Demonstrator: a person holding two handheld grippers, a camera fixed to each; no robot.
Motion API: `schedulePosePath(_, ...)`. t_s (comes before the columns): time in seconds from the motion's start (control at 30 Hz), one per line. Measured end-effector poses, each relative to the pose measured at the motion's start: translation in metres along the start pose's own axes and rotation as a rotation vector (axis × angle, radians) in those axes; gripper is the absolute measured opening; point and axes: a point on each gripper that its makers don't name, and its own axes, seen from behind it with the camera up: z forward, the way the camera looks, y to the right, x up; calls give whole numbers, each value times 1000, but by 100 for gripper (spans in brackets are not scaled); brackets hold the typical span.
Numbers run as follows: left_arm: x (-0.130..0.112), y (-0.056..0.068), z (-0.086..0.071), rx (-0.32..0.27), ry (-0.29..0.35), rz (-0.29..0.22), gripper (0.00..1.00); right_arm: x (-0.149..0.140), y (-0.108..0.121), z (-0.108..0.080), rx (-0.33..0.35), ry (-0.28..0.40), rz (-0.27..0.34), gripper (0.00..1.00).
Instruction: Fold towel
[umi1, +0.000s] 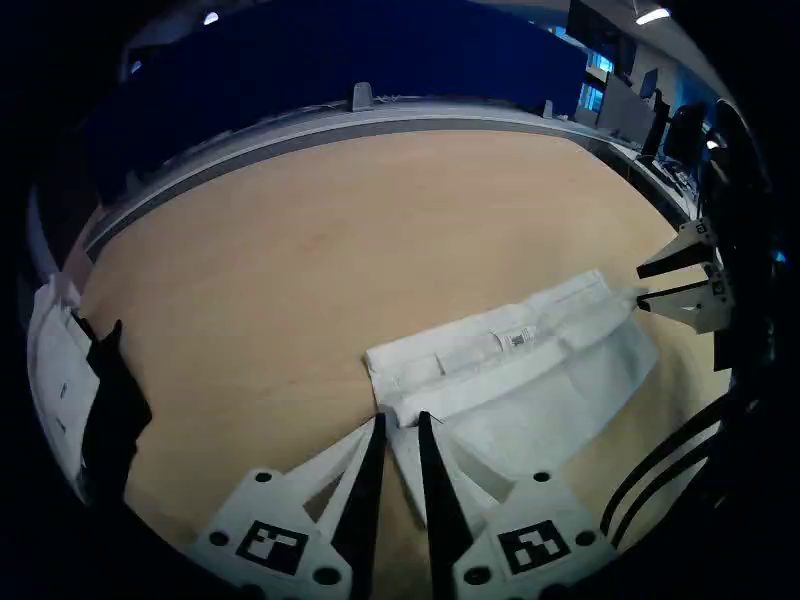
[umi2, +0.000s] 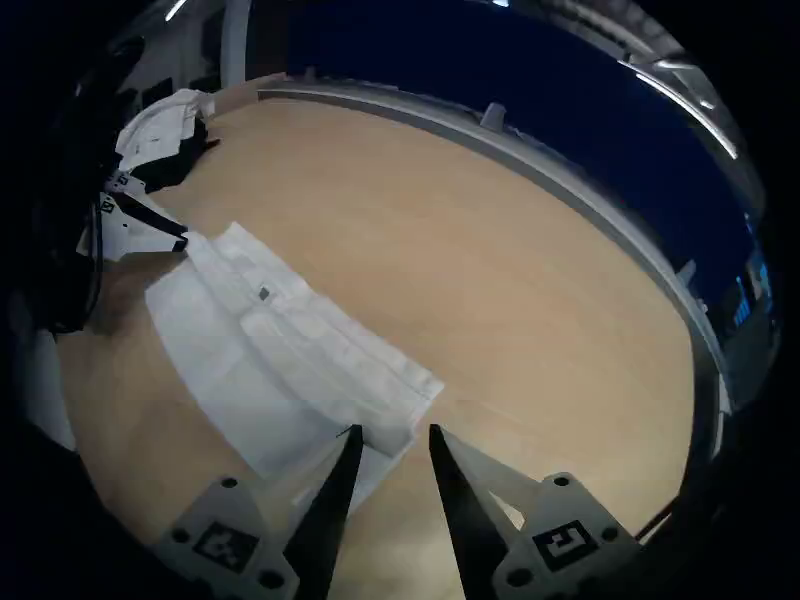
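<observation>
My left gripper straddles a corner of the towel, fingers narrow; I cannot tell if they pinch it. My right gripper gapes at the far end. The towel lies lengthwise between them on the table.

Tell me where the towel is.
The towel lies on the wooden table, lower right in the left gripper view, one corner at the left claw, its far end by the right claw.
</observation>
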Motion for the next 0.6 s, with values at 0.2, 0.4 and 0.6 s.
schedulePosePath(0.2,5,-10,1,22,7,-25,55,4,14,3,-65,18,2,66)
schedulePosePath(0.4,10,-17,-13,29,45,-52,83,14,21,-9,-94,61,6,98)
schedulePosePath(0.6,7,-22,-29,48,64,-56,89,14,20,-24,-105,87,12,100)
